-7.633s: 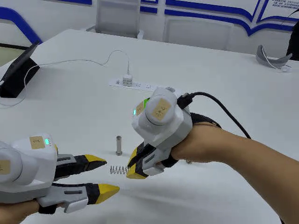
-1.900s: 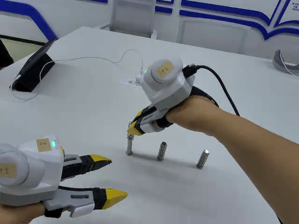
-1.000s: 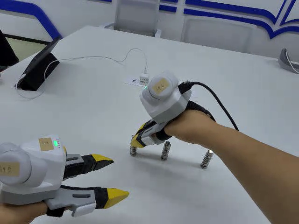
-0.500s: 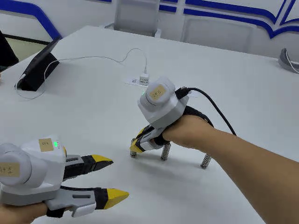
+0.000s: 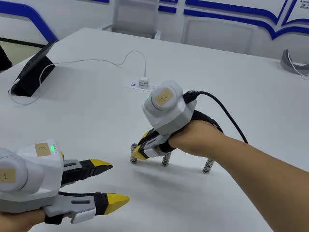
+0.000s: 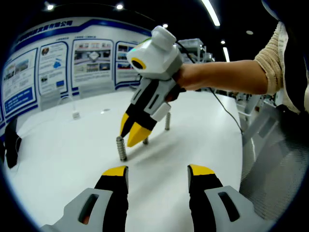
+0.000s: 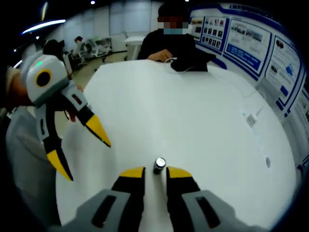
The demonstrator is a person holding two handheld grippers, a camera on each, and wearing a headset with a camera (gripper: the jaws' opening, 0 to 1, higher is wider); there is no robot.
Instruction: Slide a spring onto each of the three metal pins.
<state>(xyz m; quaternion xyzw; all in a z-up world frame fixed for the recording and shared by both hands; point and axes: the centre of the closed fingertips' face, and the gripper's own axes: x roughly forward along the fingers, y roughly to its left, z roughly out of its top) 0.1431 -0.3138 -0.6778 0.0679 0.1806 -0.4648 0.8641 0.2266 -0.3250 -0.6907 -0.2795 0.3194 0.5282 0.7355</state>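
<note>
Steel spring (image 5: 133,155) sits round the leftmost pin (image 7: 159,164), the other two pins (image 5: 166,158) already dressed, our right claw (image 7: 155,171) narrowly parted at its top and left claw (image 5: 115,182) wide and idle above the tabletop (image 5: 72,121), so we reckon this last step needs only a clean lift away.

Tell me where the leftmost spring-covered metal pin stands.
In the head view, the leftmost spring-covered metal pin stands on the white table, left of the two other sprung pins, just at the yellow tips of the right hand-held gripper.
</note>
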